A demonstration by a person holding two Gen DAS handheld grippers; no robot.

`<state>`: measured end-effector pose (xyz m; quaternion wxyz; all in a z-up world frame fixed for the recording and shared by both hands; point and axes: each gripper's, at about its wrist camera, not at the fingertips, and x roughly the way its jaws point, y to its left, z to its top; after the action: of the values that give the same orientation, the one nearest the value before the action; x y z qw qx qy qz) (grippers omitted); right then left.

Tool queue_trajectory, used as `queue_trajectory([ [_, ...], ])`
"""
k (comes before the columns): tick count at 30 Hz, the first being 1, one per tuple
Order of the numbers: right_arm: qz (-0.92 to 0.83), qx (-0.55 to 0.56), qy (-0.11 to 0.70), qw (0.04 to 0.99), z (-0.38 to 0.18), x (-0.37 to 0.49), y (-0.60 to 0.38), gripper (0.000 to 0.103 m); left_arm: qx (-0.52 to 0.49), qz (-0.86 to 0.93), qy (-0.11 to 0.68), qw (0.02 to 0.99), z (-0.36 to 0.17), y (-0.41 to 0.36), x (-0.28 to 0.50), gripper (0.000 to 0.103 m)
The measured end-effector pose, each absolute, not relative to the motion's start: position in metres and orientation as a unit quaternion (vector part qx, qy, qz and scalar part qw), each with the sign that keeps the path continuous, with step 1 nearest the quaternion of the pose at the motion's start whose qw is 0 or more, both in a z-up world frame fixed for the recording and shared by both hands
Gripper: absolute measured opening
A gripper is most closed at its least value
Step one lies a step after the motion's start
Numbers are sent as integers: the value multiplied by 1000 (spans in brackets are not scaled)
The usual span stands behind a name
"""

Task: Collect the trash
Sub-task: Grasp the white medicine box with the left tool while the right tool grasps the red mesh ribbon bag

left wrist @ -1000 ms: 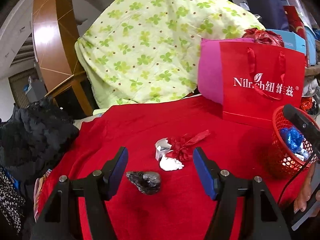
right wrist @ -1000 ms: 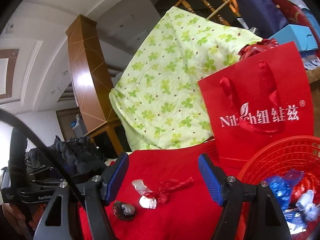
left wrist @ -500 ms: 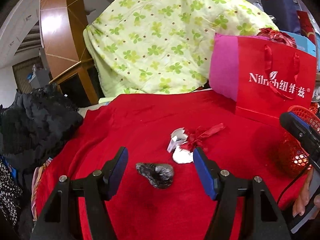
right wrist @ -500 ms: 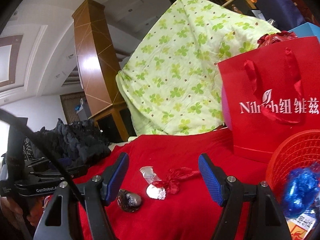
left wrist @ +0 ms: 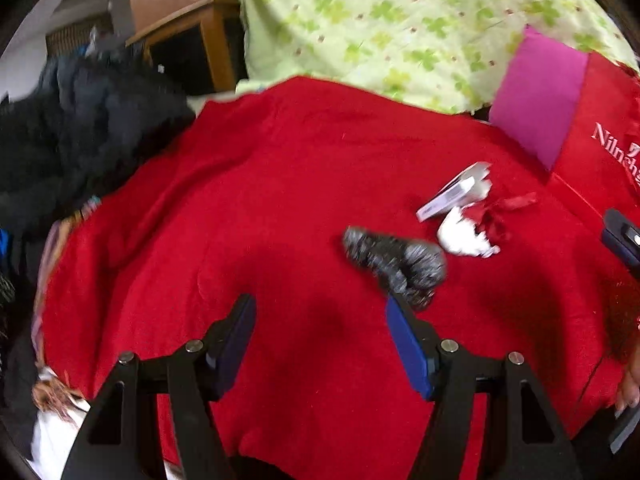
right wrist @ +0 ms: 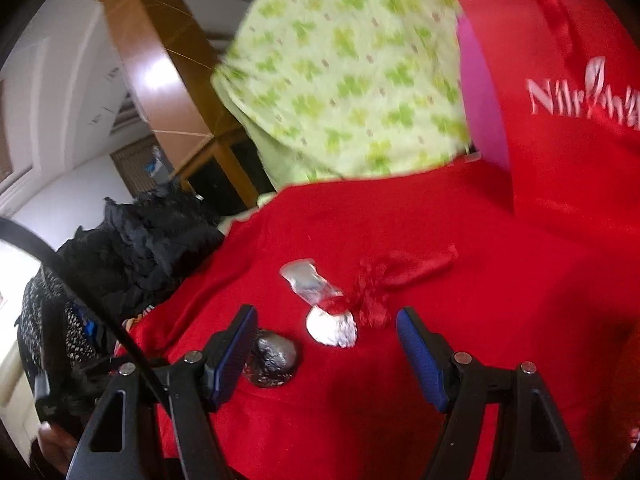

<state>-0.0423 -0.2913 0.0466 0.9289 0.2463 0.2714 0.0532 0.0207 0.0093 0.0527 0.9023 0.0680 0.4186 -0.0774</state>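
Trash lies on the red cloth (left wrist: 280, 200). A crumpled dark foil wad (left wrist: 396, 266) sits just beyond my left gripper's right finger; in the right wrist view it (right wrist: 274, 358) lies by my right gripper's left finger. A white crumpled wad (left wrist: 464, 236) (right wrist: 332, 326), a clear wrapper (left wrist: 456, 192) (right wrist: 308, 280) and a red wrapper (left wrist: 500, 212) (right wrist: 392, 280) lie together beyond it. My left gripper (left wrist: 320, 340) is open and empty above the cloth. My right gripper (right wrist: 326, 348) is open and empty, with the white wad between its fingers' line.
A red paper bag (right wrist: 560, 100) with a pink side (left wrist: 540, 100) stands at the back right. A green patterned quilt (left wrist: 400, 20) is piled behind. Black clothing (left wrist: 80, 120) lies at the left edge. The other gripper's tip (left wrist: 620, 236) shows at the right.
Both grippers have tilted down and moved closer to the trash. The left view has swung left, so the dark wad now sits by its right finger. The red basket has left both views.
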Motion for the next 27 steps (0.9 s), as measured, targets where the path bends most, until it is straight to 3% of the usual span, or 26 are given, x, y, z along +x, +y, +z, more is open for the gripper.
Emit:
queue_trajectory([
  [11,30,432,352,830,-20,60,-357,75,58,-157,391,905,52,-18,59,68],
  [19,40,426,414,803,-53,135,-341,73,40,-251,380,889,58,-82,103,68],
  [22,49,378,449,808,-63,156,-320,60,18,-255,385,887,54,-82,109,68],
  [24,48,329,461,823,-67,163,-309,38,10,-254,394,883,50,-78,112,68],
  [27,59,340,454,821,-64,159,-314,34,4,-245,399,883,47,-73,118,68],
])
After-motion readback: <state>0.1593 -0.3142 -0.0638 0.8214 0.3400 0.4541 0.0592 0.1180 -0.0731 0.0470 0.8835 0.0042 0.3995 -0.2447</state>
